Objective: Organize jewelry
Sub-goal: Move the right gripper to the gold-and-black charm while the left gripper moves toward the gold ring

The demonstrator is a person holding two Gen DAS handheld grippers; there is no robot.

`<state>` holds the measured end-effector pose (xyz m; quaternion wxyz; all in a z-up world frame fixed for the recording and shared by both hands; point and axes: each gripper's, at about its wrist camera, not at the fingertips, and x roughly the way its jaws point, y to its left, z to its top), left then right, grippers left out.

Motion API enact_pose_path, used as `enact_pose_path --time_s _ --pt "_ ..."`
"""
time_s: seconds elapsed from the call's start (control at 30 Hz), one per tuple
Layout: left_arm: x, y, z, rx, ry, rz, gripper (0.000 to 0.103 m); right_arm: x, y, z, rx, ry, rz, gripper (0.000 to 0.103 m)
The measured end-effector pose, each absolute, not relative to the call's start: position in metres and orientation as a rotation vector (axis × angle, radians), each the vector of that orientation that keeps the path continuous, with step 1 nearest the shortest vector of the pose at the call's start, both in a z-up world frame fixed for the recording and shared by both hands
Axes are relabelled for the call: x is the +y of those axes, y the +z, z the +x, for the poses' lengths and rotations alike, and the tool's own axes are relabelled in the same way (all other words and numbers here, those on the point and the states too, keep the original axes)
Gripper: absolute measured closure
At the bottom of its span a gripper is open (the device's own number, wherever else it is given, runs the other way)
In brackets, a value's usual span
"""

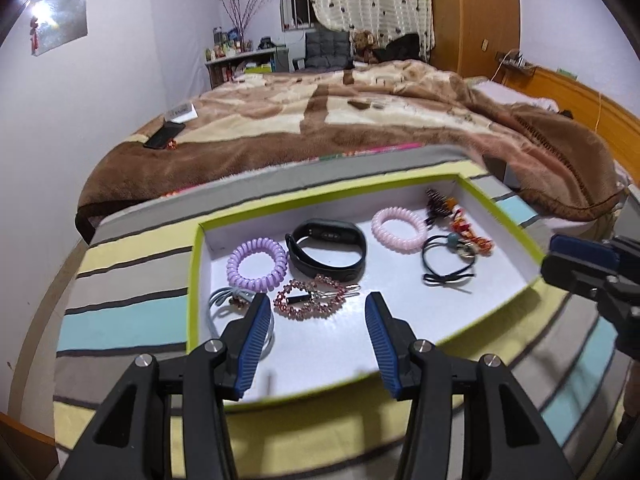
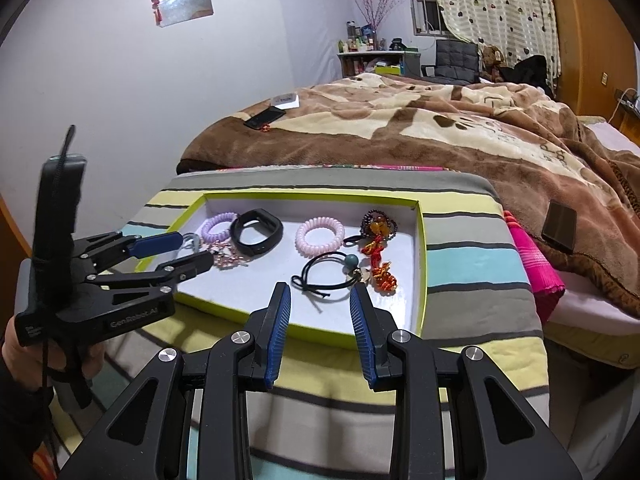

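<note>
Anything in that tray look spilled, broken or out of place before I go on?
Nothing stands out. The tray sits flat on the striped cover, and the purple coil tie, black band and pink coil tie all lie inside it. Both grippers are open and empty.
</note>
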<state>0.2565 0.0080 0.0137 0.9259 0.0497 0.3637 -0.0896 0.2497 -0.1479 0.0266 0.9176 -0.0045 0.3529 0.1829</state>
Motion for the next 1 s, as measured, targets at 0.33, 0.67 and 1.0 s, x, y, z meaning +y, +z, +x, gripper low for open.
enact_pose_path --time_s 0.33,0.67,1.0 --pt "0.026 0.039 0.175 0.64 -0.173 0.018 0.052 -0.153 0.037 0.183 0.686 0.409 0.008 0.071" --pt "0.026 0.044 0.106 0.591 -0.156 0.007 0.052 -0.159 0.034 0.129 0.685 0.421 0.014 0.071" --pt "0.022 0.04 0.071 0.587 -0.139 0.003 0.052 -0.158 0.028 0.098 0.697 0.433 -0.01 0.071"
